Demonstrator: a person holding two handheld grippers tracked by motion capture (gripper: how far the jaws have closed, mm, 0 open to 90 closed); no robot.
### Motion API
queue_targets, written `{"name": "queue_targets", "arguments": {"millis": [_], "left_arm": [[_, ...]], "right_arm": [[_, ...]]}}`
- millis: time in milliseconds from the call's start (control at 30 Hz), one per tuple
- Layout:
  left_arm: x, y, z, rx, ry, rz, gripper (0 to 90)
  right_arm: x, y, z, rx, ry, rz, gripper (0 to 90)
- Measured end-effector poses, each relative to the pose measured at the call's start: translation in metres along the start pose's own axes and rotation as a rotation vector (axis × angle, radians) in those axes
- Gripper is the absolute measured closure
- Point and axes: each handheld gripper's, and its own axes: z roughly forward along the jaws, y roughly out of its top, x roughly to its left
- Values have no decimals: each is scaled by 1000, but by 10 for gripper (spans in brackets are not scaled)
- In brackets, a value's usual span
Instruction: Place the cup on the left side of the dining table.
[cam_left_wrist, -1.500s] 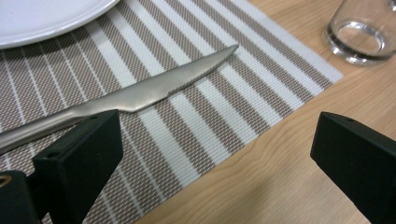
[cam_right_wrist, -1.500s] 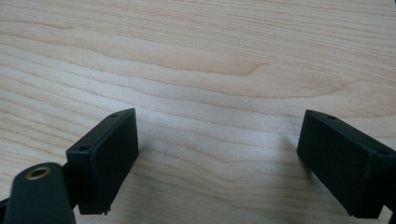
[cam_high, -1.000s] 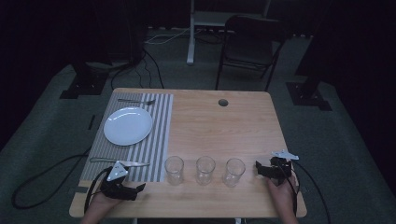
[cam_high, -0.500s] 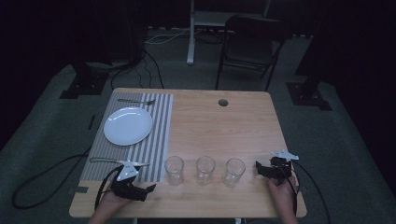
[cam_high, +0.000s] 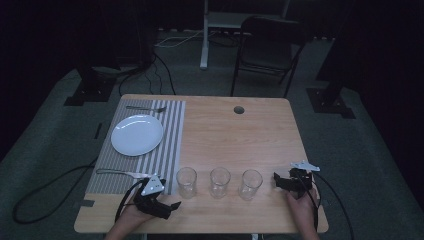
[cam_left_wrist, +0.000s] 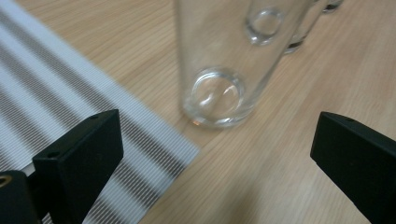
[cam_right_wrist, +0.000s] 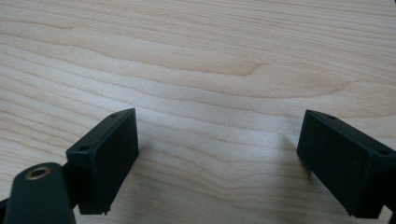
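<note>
In the left gripper view, the left gripper (cam_left_wrist: 212, 154) has its jaws spread wide, aimed at the base of the nearest glass (cam_left_wrist: 219, 70), centre frame beside the striped placemat (cam_left_wrist: 70, 98). The right gripper (cam_right_wrist: 217, 158), jaws also wide, frames bare wooden surface (cam_right_wrist: 201, 56). An off-centre approach could tip that glass into its neighbours.

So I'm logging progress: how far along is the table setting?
Done: plate on the striped placemat. In hand: left gripper open, facing the nearest glass, not gripping. Left: all three glasses stand in a row; right gripper rests open.
</note>
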Motion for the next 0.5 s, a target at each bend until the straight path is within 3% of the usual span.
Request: {"name": "queue_targets", "arguments": {"millis": [167, 333, 400, 500], "left_arm": [[-4, 7, 11, 5, -8, 5, 30], [-7, 14, 19, -14, -5, 16, 48], [-7, 15, 20, -21, -19, 9, 48], [-6, 17, 19, -49, -4, -2, 49]], "right_arm": [[0, 0, 0, 0, 0, 0, 122], [0, 0, 0, 0, 0, 0, 122], [0, 0, 0, 0, 0, 0, 122], [0, 0, 0, -1, 1, 0, 122]]}}
